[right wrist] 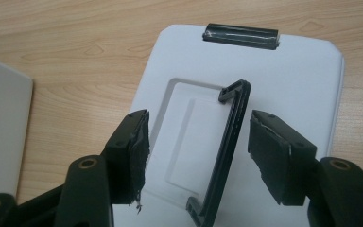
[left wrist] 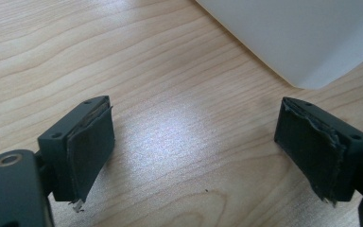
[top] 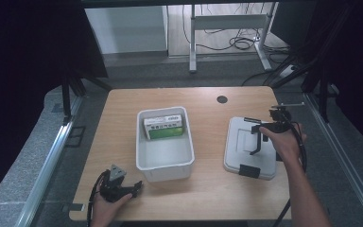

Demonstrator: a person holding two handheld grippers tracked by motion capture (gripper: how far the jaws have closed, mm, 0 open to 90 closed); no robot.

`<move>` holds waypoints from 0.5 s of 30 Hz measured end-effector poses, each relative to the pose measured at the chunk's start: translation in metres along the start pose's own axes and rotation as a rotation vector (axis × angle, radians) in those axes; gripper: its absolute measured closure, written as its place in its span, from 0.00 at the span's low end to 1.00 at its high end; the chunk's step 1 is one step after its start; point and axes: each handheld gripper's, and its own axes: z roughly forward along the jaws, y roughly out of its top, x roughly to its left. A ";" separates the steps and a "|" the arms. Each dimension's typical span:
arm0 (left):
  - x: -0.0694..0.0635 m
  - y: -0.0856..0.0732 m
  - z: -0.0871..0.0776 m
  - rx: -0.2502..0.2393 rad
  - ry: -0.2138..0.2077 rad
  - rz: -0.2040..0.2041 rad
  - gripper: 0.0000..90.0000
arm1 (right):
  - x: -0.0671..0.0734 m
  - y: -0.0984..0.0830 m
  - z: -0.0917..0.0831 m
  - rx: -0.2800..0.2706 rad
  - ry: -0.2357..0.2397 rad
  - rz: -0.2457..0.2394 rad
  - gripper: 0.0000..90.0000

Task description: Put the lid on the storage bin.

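A white lid (top: 243, 151) lies flat on the table's right side, its black handle (top: 256, 140) raised. In the right gripper view the handle (right wrist: 228, 146) stands between the open jaws of my right gripper (right wrist: 201, 137), nearer the right pad and not pinched. A hand holds that gripper (top: 263, 128) over the lid's far right part. The white bin (top: 164, 163) sits mid-table with a green and white box (top: 165, 126) at its far end. My left gripper (top: 136, 187) rests open near the front edge, left of the bin, with bare wood between its pads (left wrist: 92, 146).
A black clip (right wrist: 241, 35) sits on one short edge of the lid (right wrist: 302, 85), and another clip (top: 249, 171) shows on its near edge. The bin's corner (left wrist: 302, 38) is just ahead of the left gripper. A round cable hole (top: 222, 99) marks the table's far side.
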 end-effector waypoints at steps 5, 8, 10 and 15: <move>0.000 0.000 0.000 -0.001 0.000 0.000 0.14 | -0.004 -0.002 0.005 0.008 0.000 0.011 0.44; 0.000 0.000 0.000 0.000 0.000 0.000 0.14 | -0.009 -0.005 0.011 0.026 0.009 0.034 0.48; 0.000 0.000 0.000 -0.001 0.000 0.000 0.14 | -0.011 -0.006 0.013 0.045 0.008 0.047 0.49; 0.000 0.000 0.000 0.000 0.000 0.000 0.14 | -0.015 -0.006 0.016 0.056 -0.001 0.071 0.54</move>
